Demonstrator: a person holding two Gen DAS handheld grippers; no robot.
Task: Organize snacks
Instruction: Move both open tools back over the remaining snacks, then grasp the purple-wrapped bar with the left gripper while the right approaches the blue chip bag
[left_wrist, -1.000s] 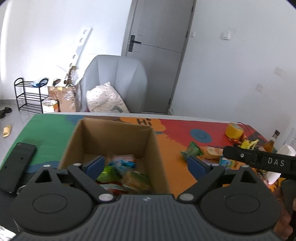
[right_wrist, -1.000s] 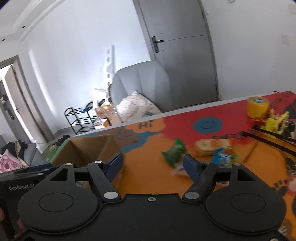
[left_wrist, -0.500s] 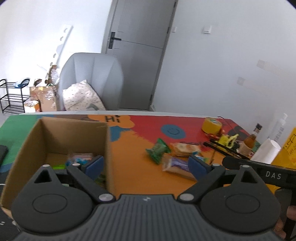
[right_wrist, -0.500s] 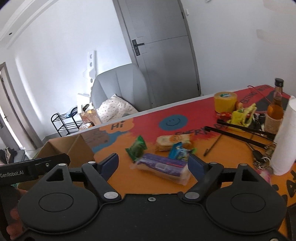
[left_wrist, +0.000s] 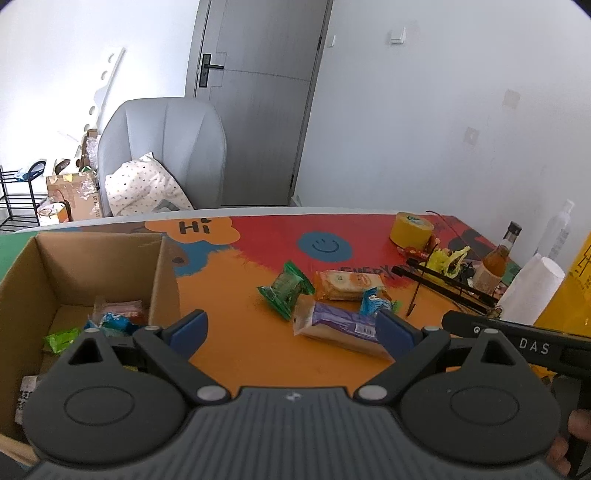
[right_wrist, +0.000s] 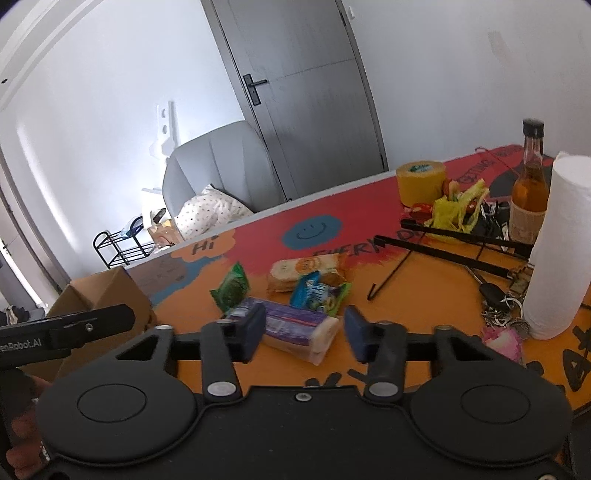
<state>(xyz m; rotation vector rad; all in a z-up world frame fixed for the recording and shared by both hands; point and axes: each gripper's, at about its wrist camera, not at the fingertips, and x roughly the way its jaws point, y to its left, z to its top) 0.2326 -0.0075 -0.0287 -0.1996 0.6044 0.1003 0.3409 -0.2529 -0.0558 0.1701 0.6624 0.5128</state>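
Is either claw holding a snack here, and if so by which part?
Nothing is held. The left claw is open over bare table. The right claw is open around the end of the purple pack, not clamped on it.

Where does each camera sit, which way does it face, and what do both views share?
Left wrist: on the left gripper, facing the table; shows the cardboard box, its open fingers, and the other gripper.
Right wrist: on the right gripper, facing the purple snack pack; shows its open fingers and a hand.
Shared: the purple snack pack, green packet, yellow tape roll, box.
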